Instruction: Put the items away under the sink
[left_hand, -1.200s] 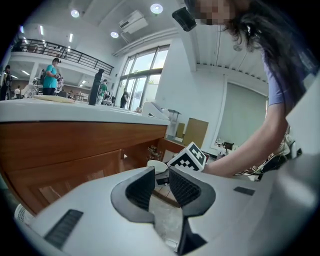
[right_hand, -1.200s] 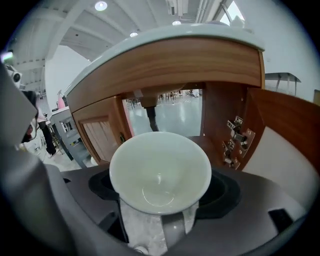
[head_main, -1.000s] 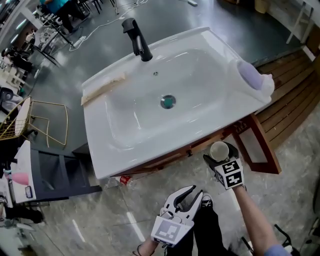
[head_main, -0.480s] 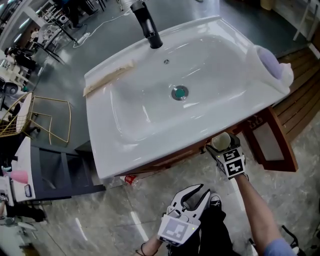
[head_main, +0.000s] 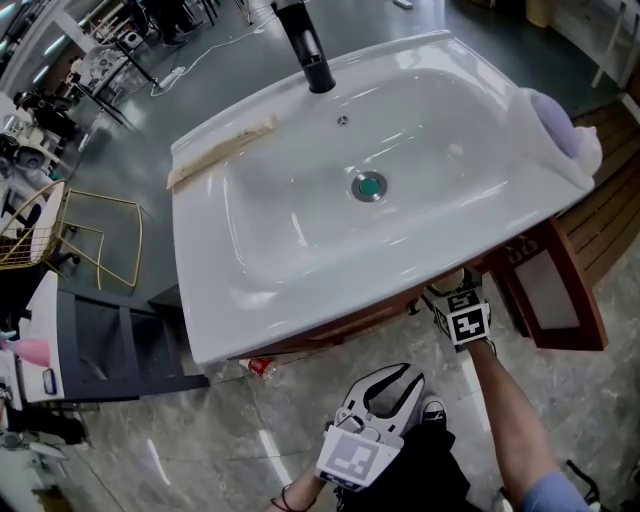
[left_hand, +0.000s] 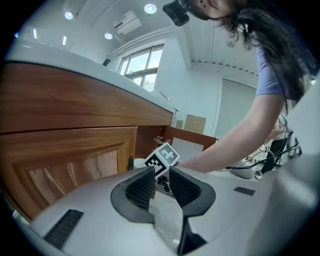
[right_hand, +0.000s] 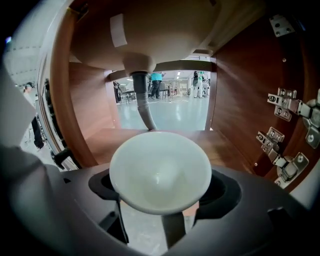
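Note:
My right gripper (right_hand: 160, 188) is shut on a white cup (right_hand: 160, 170), mouth towards the camera, at the open front of the wooden cabinet (right_hand: 165, 137) under the sink. Inside, the grey drain pipe (right_hand: 142, 107) drops from the basin's underside. In the head view the right gripper (head_main: 452, 296) reaches under the white sink's (head_main: 230, 290) front rim, which hides most of the cup. My left gripper (head_main: 408, 375) hangs low near the person's legs, shut, with nothing in it; in its own view the left gripper (left_hand: 160, 180) points at the cabinet front.
The cabinet door (head_main: 548, 290) stands open at the right, with hinges (right_hand: 282, 107) on the inner wall. A black faucet (head_main: 305, 40), a purple bundle (head_main: 555, 112) and a wooden strip (head_main: 225, 142) are on the sink. A red can (head_main: 260, 367) lies on the floor.
My right gripper has carried the cup forward, from in front of the cabinet to under the sink's rim. The left gripper has stayed low and shut.

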